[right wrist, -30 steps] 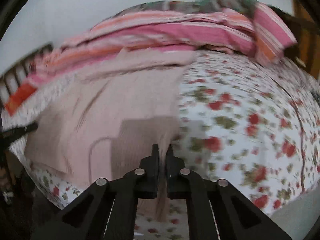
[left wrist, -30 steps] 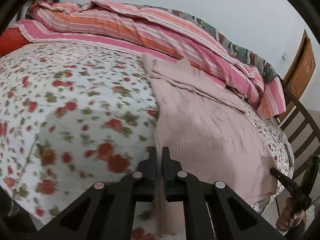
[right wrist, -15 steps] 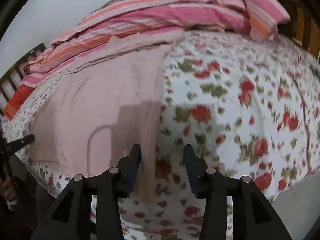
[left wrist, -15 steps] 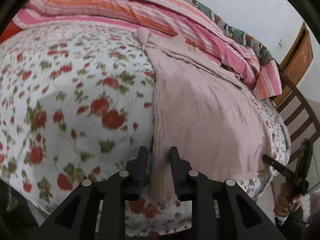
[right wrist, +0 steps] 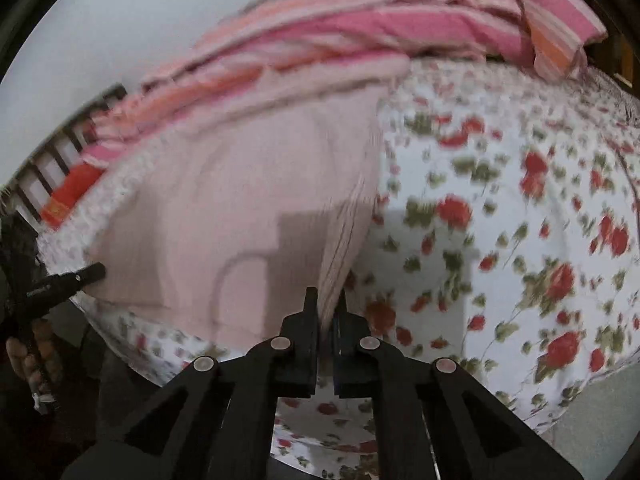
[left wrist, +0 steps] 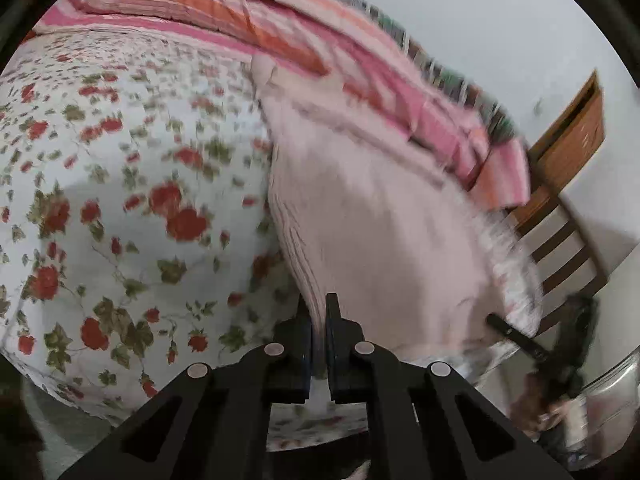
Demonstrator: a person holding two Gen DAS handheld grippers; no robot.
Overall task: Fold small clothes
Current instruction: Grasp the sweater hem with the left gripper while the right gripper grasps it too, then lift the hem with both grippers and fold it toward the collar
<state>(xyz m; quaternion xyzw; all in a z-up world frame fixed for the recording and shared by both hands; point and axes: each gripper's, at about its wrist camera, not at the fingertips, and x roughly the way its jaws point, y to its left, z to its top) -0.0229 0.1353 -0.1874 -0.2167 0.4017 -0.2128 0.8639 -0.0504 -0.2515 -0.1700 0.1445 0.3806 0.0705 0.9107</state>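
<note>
A pale pink knitted garment (left wrist: 380, 216) lies spread on a floral bed sheet (left wrist: 120, 184). My left gripper (left wrist: 319, 312) is shut on the garment's near left corner, with ribbed cloth pinched between its fingers. My right gripper (right wrist: 326, 304) is shut on the garment's (right wrist: 224, 208) near right corner, lifting that edge slightly. Each gripper shows in the other's view: the right one at the far right of the left wrist view (left wrist: 520, 336), the left one at the far left of the right wrist view (right wrist: 84, 274). Both views are motion blurred.
A pink and orange striped quilt (left wrist: 304, 40) is bunched along the far side of the bed. A wooden slatted bed frame (left wrist: 560, 248) and a wooden door (left wrist: 576, 128) stand at the right. The floral sheet (right wrist: 500, 220) spreads to the right of the garment.
Both grippers were shut a second ago, opened half a second ago, and have now shut on the garment's near corners. Both views have shifted with the motion.
</note>
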